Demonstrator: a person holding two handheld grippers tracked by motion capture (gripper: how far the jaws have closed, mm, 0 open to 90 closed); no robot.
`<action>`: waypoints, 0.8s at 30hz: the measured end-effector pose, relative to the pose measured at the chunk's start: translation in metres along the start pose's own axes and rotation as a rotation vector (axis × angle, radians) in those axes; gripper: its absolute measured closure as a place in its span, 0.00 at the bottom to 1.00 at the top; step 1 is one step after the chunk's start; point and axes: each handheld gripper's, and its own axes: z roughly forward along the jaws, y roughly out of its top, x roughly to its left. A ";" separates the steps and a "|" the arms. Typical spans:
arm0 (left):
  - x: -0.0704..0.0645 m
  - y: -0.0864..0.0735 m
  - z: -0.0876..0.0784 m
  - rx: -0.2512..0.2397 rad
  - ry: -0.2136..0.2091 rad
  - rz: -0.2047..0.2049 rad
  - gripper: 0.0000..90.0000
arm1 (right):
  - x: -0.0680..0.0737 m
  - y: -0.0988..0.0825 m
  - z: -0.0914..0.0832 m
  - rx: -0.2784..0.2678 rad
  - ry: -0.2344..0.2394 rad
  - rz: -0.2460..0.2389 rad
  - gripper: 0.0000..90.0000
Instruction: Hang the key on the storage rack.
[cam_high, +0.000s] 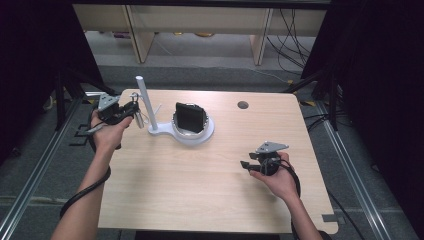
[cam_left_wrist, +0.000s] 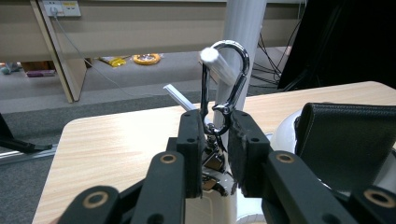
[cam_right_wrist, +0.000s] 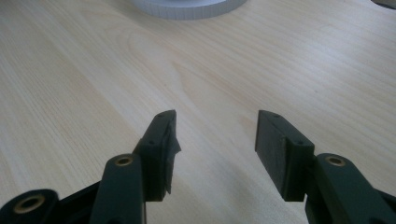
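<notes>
The left gripper (cam_high: 131, 111) sits at the table's (cam_high: 200, 190) ten o'clock corner, held in the person's left hand (cam_high: 107, 135), right up against the white stand (cam_high: 192, 135). Its jaws are clamped on the lower end of a silver carabiner (cam_left_wrist: 226, 81) — in the left gripper view the clip rises at twelve o'clock from between the two black jaws, upright, with its loop hooked around a short white peg (cam_left_wrist: 219, 63) that sticks out from the stand's pole (cam_left_wrist: 243, 28). A second thin white peg (cam_left_wrist: 180, 98) pokes out at about ten o'clock of the jaws, lower down and apart from the clip.

On the stand's round base, at the pole's three o'clock, a black pouch (cam_high: 190, 116) stands upright; in the left gripper view it shows at the right edge, just beside the right jaw.

The right gripper (cam_high: 245, 165) hovers low over bare wood at the table's four o'clock, well apart from the stand, gripped by the right hand (cam_high: 280, 177). Its jaws stand wide apart with nothing between them — the right gripper view looks over table grain toward the rim of the stand's base at twelve o'clock.
</notes>
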 end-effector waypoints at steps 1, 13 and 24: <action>0.000 -0.001 0.000 -0.001 0.001 0.001 0.81 | 0.000 0.000 0.000 0.004 0.002 0.000 0.55; 0.000 -0.013 -0.015 -0.034 0.013 0.050 0.56 | 0.000 0.000 -0.001 0.001 -0.001 0.007 0.55; -0.002 -0.048 -0.039 -0.026 0.016 0.050 0.50 | 0.001 -0.002 0.001 0.009 0.009 0.011 0.55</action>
